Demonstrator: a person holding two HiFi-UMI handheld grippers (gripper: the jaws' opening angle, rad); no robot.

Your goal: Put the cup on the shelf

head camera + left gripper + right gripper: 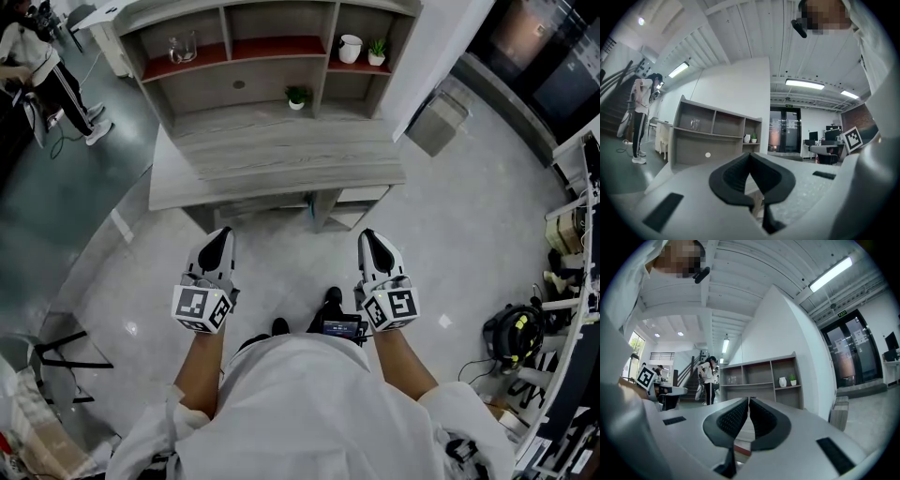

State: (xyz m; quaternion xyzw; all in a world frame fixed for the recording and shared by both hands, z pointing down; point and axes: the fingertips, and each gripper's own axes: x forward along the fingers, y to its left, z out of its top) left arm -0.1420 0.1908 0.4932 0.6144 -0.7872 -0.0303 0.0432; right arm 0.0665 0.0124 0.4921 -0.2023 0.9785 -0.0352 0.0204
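Observation:
A grey shelf unit [272, 56] stands on a wooden desk [281, 155] ahead of me. A white cup [350, 48] sits in its upper right compartment beside a small potted plant [376, 52]. Clear glassware [183, 47] stands in the upper left compartment. Both grippers hang low in front of my body, well short of the desk. My left gripper [217, 246] is shut with nothing between its jaws, and so is my right gripper [372, 246]. The left gripper view shows its tips [750, 157] closed, with the white cup [747, 138] far off. The right gripper view shows its tips [748, 401] closed, with the cup [782, 381] distant.
Another small plant [296, 97] sits on the desk's lower tier. A grey box [438, 122] stands on the floor to the right of the desk. A cart with gear [562, 281] lines the right edge. A person [37, 66] stands at the far left.

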